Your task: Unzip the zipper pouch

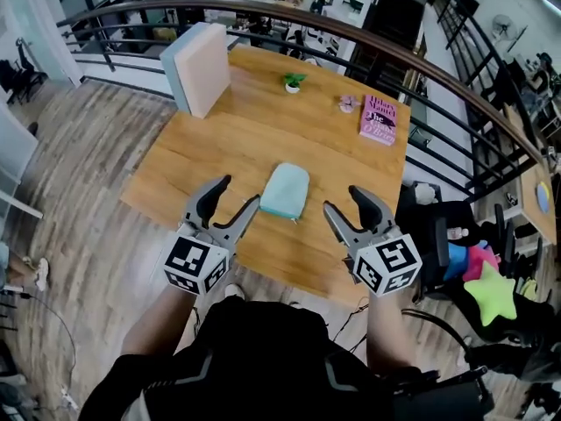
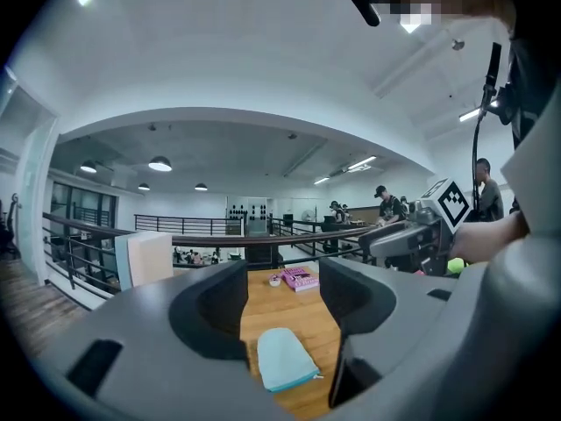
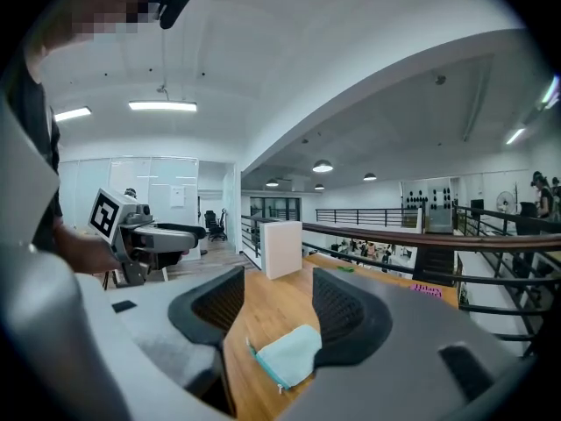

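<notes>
A pale teal zipper pouch (image 1: 286, 190) lies flat on the wooden table (image 1: 219, 160), its zipper edge and small pull facing me. In the left gripper view the pouch (image 2: 285, 359) shows between the jaws, some way ahead. It also lies past the jaws in the right gripper view, where the pouch (image 3: 289, 354) shows its zipper pull. My left gripper (image 1: 231, 202) hovers open to the pouch's left, above the table's near edge. My right gripper (image 1: 349, 204) hovers open to its right. Neither touches the pouch.
A large pale foam block (image 1: 196, 67) stands at the table's far left. A small potted plant (image 1: 293, 82), a pink trinket (image 1: 349, 103) and a pink book (image 1: 379, 118) sit along the far side. A curved railing (image 1: 368, 42) runs behind the table; a chair with colourful toys (image 1: 478, 274) stands at right.
</notes>
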### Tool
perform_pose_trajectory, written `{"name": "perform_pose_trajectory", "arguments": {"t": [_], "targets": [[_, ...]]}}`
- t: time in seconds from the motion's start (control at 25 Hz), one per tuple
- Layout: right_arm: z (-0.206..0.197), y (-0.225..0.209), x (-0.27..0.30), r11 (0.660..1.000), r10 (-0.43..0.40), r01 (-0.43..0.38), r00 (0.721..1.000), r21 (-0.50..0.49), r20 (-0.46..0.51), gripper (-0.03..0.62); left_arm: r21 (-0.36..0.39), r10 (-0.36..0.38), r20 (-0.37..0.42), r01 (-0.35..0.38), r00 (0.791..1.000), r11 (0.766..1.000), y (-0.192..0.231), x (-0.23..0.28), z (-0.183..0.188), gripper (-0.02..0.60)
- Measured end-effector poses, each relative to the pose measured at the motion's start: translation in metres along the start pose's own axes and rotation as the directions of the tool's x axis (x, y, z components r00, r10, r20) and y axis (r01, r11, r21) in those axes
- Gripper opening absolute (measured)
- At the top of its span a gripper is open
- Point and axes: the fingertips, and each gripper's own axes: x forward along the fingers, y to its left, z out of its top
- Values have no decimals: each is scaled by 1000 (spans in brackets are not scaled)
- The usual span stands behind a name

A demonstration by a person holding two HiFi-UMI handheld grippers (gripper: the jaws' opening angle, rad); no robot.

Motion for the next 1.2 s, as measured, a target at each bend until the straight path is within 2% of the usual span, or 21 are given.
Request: {"name": "perform_pose_trajectory", "arguments": {"t": [0.28, 0.44, 0.64, 0.76, 0.96, 1.08, 1.2], "targets": [[-8, 9, 14, 997, -60, 61, 998, 46, -23, 250, -33, -84, -17, 83, 996, 996, 22, -3, -20, 265], [-25, -5, 29, 995, -54, 57, 997, 79, -48, 249, -36, -113, -49, 111, 992, 993, 27, 7, -36, 259], [-75, -26, 50, 995, 3, 5, 996, 99, -85, 221, -56, -74, -94, 69, 993, 996, 20, 12, -66, 249], [-105, -34, 65, 993, 81, -70, 989, 90, -124, 221, -92, -38, -139, 26, 990, 995, 12, 15, -90, 232], [-160, -34, 93, 973, 228, -231, 945, 14, -233, 210, -157, 27, -232, -65, 972, 985, 2, 20, -137, 232], [-200, -35, 105, 946, 296, -322, 900, -29, -321, 210, -190, 63, -285, -120, 957, 974, -4, 22, -162, 232], [-234, -32, 116, 916, 348, -398, 853, -53, -389, 199, -191, 92, -328, -162, 940, 968, -11, 14, -178, 232]]}}
